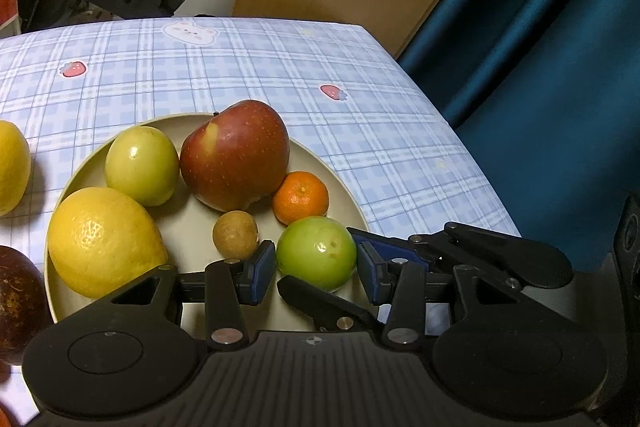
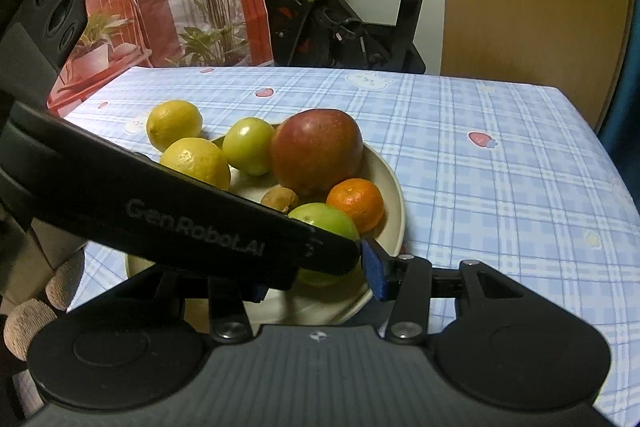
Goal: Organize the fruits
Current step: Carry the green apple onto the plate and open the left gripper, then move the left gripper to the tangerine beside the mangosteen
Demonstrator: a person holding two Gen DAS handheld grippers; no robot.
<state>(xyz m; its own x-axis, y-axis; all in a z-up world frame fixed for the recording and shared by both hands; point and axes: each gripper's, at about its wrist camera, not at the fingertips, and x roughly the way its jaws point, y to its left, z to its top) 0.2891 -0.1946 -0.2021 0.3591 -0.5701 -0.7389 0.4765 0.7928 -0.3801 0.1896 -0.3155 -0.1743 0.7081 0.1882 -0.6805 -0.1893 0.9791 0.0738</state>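
A beige plate (image 1: 344,187) holds a red apple (image 1: 236,155), a yellow-green fruit (image 1: 142,165), a lemon (image 1: 102,241), a small brown fruit (image 1: 235,235), a mandarin (image 1: 301,197) and a green fruit (image 1: 316,253). My left gripper (image 1: 316,273) is open with its blue pads on both sides of the green fruit, small gaps showing. My right gripper (image 2: 320,277) is open just behind it at the plate's near rim (image 2: 394,223); the left gripper's body crosses the right wrist view and hides the right gripper's left finger. The green fruit (image 2: 332,219) shows there too.
A second lemon (image 1: 12,171) and a dark brown fruit (image 1: 18,307) lie on the checked tablecloth (image 1: 360,115) left of the plate. The table's right edge drops to a blue curtain (image 1: 540,87). An exercise bike (image 2: 340,19) stands behind the table.
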